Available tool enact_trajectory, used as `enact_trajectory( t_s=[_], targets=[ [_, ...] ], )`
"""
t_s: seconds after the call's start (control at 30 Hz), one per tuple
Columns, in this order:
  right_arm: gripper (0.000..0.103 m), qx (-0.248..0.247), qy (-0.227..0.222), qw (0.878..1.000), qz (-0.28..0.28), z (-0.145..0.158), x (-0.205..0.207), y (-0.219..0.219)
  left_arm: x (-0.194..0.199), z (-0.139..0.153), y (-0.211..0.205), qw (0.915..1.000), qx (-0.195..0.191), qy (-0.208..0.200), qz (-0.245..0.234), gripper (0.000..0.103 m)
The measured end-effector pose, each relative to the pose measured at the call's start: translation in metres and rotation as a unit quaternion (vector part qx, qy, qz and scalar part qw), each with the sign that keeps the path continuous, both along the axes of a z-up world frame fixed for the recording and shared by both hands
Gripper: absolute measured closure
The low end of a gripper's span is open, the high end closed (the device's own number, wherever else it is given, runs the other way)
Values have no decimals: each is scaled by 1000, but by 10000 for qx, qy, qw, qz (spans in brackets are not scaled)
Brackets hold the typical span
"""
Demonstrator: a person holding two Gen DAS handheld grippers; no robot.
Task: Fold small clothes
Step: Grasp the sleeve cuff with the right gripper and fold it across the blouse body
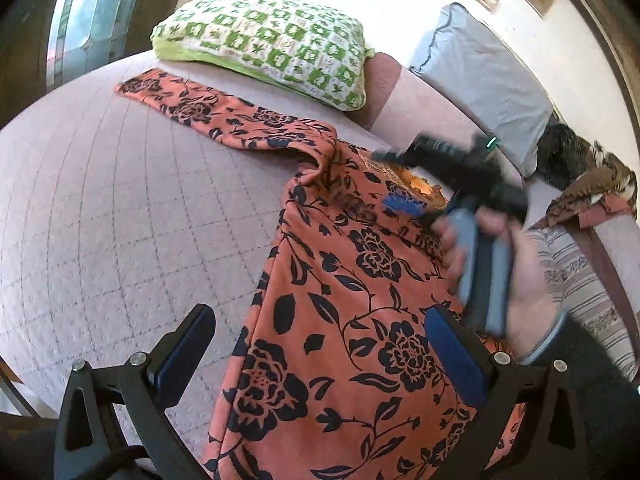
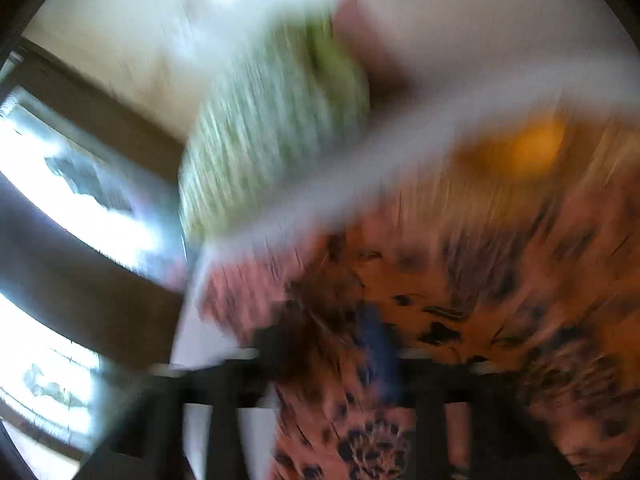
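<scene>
An orange garment with a black flower print (image 1: pixel 352 288) lies spread on the lilac quilted bed (image 1: pixel 120 220). One sleeve (image 1: pixel 192 108) stretches toward the upper left, and its yellow-lined neck opening (image 1: pixel 416 182) sits at the far end. My left gripper (image 1: pixel 320 356) hovers wide open over the garment's lower part, pressing on nothing. A hand (image 1: pixel 520 280) holds my right gripper (image 1: pixel 382 179) above the neck area with its fingers apart and nothing between them. The right wrist view is badly blurred and shows only the garment (image 2: pixel 460 320) below.
A green-and-white patterned pillow (image 1: pixel 272 44) lies at the head of the bed, blurred as the pillow (image 2: pixel 272 128) in the right wrist view. A pale blue pillow (image 1: pixel 480 80) leans at the right. Brown furry fabric (image 1: pixel 592 184) and striped cloth (image 1: pixel 580 280) lie at the right edge. A window (image 1: pixel 88 12) is on the left.
</scene>
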State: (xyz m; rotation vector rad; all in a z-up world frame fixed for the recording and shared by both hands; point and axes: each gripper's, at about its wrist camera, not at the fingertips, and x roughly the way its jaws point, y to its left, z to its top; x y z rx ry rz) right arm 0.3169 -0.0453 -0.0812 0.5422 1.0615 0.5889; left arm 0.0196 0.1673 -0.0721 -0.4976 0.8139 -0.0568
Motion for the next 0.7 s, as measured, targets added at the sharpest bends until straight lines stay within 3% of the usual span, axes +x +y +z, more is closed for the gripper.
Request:
enact_trajectory(
  t_s=[0.03, 0.07, 0.2, 0.33, 0.4, 0.43, 0.47, 0.53, 0.67, 0.7],
  targets=[
    [29, 143, 343, 9992, 124, -23, -1, 4, 0, 0, 2, 10000, -5, -15, 22, 0],
    [29, 271, 424, 9986, 170, -26, -1, 3, 0, 0, 3, 10000, -7, -24, 38, 0],
    [25, 194, -105, 9998, -13, 0, -10, -29, 3, 0, 0, 10000, 18, -26, 41, 0],
    [17, 157, -288, 9977, -591, 11, -13, -87, 6, 2, -5, 10000, 29, -38, 22, 0],
    [16, -72, -164, 9974, -704, -3, -14, -115, 8, 2, -5, 10000, 21, -6, -2, 0],
    [17, -339, 77, 9956, -867, -18, -7, -128, 10, 2, -4, 10000, 9, 38, -21, 0],
    [24, -327, 514, 9916, -1143, -35, -2, -151, 11, 2, -2, 10000, -34, 69, -8, 0],
    [23, 471, 653, 9879, -1328, -30, -9, -178, 18, 4, 6, 9998, -169, 93, 67, 0],
    [19, 464, -172, 9936, -1012, 6, -32, -183, 45, 17, 41, 9981, -511, 97, 327, 0],
    [19, 319, -131, 9931, -1119, 2, -36, -189, 55, 21, 54, 9976, -550, 48, 430, 0]
  ],
)
